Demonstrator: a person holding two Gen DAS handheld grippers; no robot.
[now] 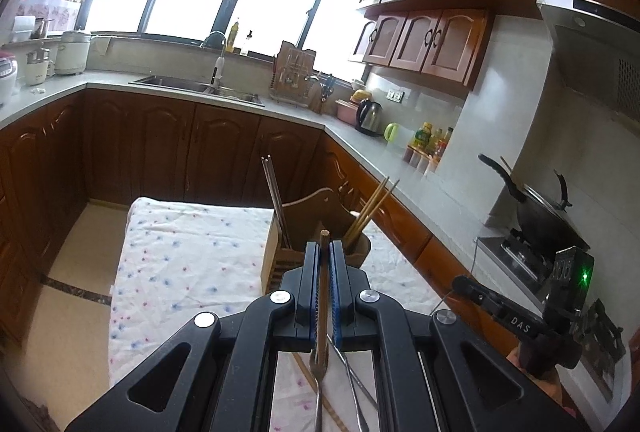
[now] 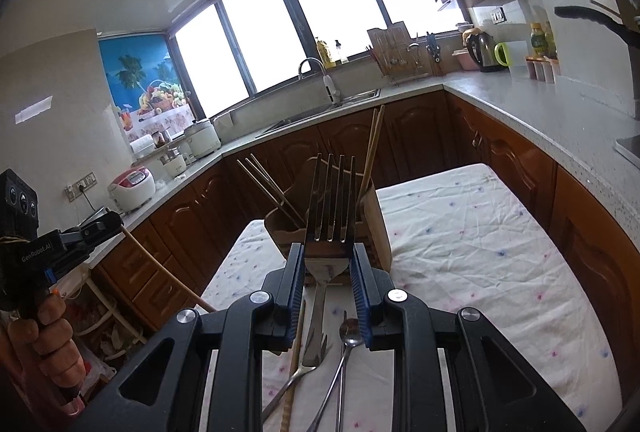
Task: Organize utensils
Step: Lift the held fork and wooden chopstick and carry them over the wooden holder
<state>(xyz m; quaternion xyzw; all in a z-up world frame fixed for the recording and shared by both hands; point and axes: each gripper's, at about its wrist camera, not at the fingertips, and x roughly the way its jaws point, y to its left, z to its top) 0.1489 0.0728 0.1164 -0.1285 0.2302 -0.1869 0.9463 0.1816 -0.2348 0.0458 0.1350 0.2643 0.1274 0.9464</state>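
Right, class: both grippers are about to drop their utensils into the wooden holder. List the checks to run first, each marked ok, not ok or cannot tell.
1. Left gripper shut on the wooden chopstick: ok.
2. Right gripper shut on the fork, tines up: ok.
3. Wooden holder upright on the tablecloth: ok.
4. Free room in a holder compartment: cannot tell.
5. Loose utensils, such as the spoon, all sorted: not ok.

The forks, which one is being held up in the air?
The big fork, pinched by the right gripper with its prongs pointing up at the wooden holder. The smaller fork just lies flat on the flowery cloth.
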